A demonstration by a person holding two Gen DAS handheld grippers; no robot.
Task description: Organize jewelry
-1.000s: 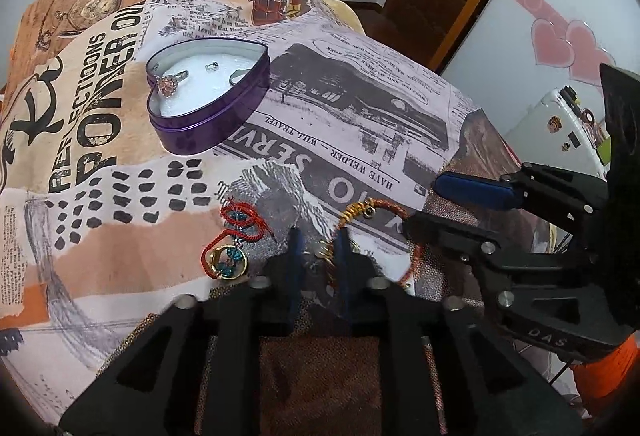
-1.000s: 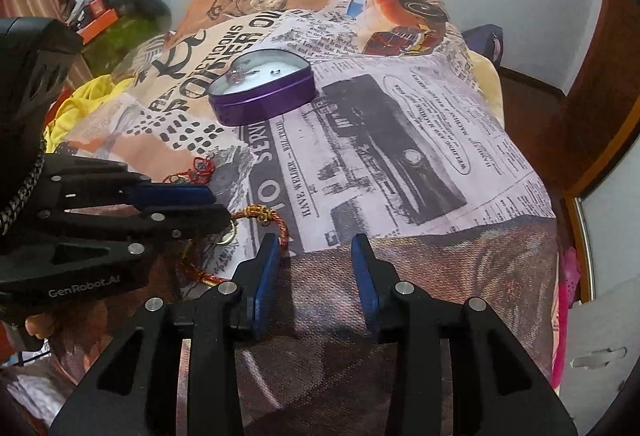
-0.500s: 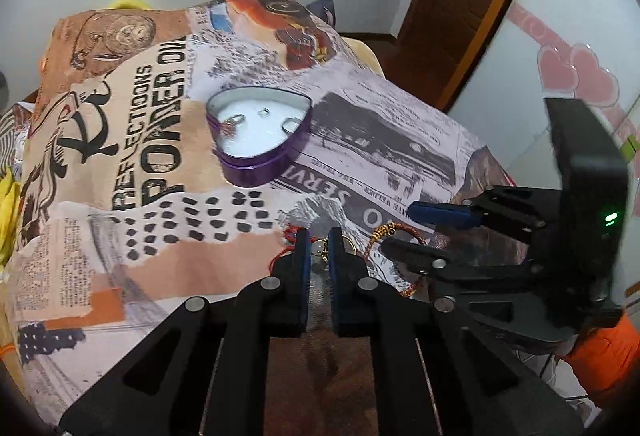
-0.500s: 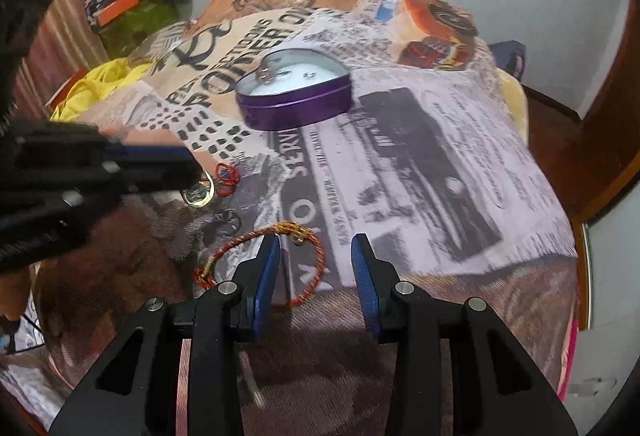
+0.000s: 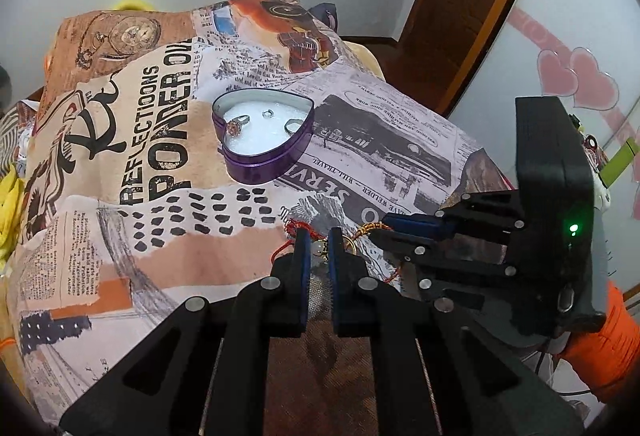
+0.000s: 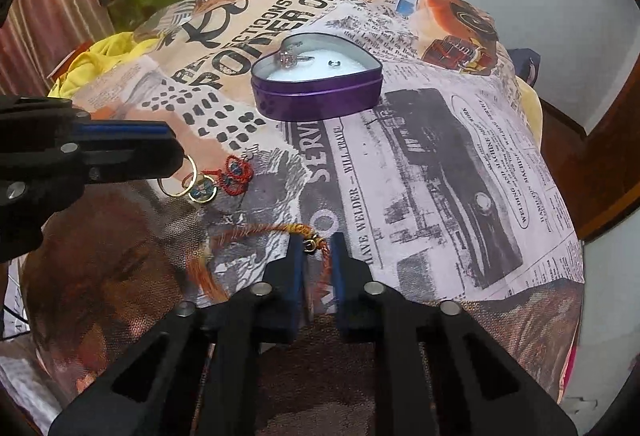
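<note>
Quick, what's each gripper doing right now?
Left gripper: closed on the gold hoop earring.
Right gripper: closed on the orange bracelet, near its clasp.

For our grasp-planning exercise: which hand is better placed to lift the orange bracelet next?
Right. Fingers of the right gripper straddle the orange bracelet at its clasp; the left gripper is off aside, holding a gold ring.

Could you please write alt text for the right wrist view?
The right tool closes around an orange-and-gold cord bracelet on a newsprint-patterned bedspread. Beyond sits an open purple heart-shaped tin holding rings; the left tool grips a gold ring beside red charms.
</note>
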